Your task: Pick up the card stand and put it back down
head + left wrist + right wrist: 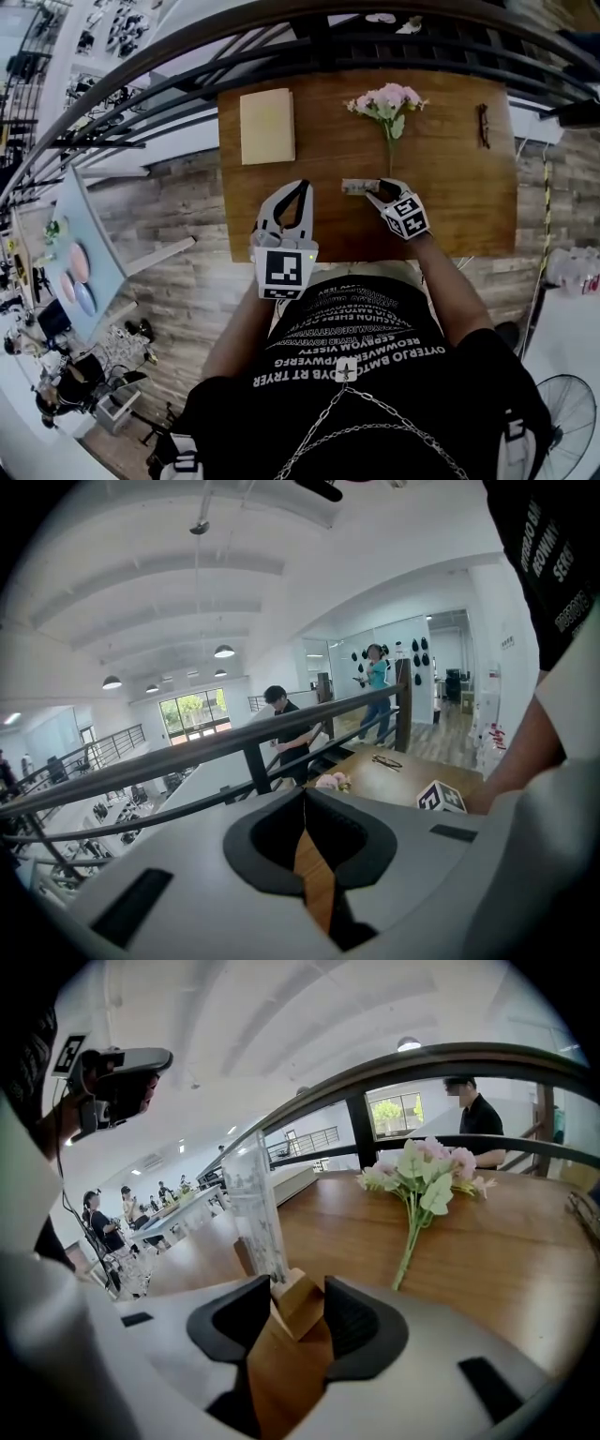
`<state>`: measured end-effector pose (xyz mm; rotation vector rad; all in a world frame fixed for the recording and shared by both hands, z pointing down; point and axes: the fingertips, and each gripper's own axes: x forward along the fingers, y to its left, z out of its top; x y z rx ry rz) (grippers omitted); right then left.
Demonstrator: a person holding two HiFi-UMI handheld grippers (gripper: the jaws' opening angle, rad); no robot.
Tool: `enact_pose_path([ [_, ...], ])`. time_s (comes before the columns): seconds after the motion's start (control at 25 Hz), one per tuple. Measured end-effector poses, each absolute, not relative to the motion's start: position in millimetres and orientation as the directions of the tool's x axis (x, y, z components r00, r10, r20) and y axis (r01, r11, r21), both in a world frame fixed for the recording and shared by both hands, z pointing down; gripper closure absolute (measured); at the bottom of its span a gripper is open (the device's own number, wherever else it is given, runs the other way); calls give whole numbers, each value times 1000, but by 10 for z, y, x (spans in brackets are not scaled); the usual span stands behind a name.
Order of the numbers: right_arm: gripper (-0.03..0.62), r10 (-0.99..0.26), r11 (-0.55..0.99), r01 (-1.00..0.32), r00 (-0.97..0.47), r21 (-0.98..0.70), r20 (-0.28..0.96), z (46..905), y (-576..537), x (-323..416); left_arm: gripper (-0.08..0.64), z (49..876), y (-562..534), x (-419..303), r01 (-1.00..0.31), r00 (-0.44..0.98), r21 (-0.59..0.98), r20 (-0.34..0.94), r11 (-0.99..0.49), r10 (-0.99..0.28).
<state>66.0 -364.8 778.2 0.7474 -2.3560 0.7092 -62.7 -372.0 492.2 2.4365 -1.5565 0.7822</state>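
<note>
The card stand (357,186), a clear upright panel (255,1213) in a small wooden base (298,1309), stands on the brown table (459,197) near its middle front. My right gripper (379,194) is at the stand's right end. In the right gripper view my right gripper (298,1296) has the end of the base between its jaws, which stand apart and loose around it, so it is open. My left gripper (300,187) hovers over the table's front edge to the left, holding nothing. In the left gripper view my left gripper (303,803) has its pads meeting.
A beige notebook (267,126) lies at the table's back left. A bunch of pink flowers (387,103) lies behind the stand, and glasses (484,125) at the back right. A dark railing (375,37) runs beyond the far edge.
</note>
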Motion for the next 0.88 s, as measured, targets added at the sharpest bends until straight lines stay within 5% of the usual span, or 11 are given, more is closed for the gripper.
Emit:
enact_pose_path([
  [0.88,437,-369,654,-676,-676,-339,637,6788,-3523,720,532,4587,-3349,-660,-867,378,-154,414,-473,-828],
])
